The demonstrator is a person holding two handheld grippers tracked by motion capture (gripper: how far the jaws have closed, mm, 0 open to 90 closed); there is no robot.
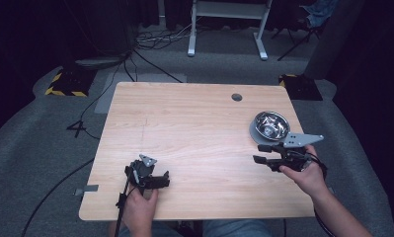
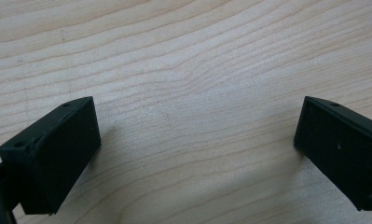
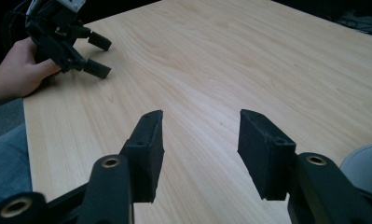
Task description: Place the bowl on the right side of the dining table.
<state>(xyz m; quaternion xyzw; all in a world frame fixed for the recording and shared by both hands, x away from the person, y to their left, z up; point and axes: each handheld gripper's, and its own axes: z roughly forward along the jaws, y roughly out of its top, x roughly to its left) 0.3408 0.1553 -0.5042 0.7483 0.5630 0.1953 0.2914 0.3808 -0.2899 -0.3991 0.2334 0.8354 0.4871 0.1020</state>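
Note:
A shiny steel bowl stands on a grey round mat at the table's right side. My right gripper hovers just in front of the bowl, pointing left across the table. Its jaws stand apart with nothing between them in the right gripper view, and the mat's edge peeks in at the lower right. My left gripper rests low near the front edge, left of centre, pointing right. Its jaws are wide open over bare wood. The right gripper view also catches the left gripper and the hand holding it.
The light wooden table has a round cable hole at the back right. Cables, a white desk frame and yellow-black striped floor markers lie beyond the table's far edge.

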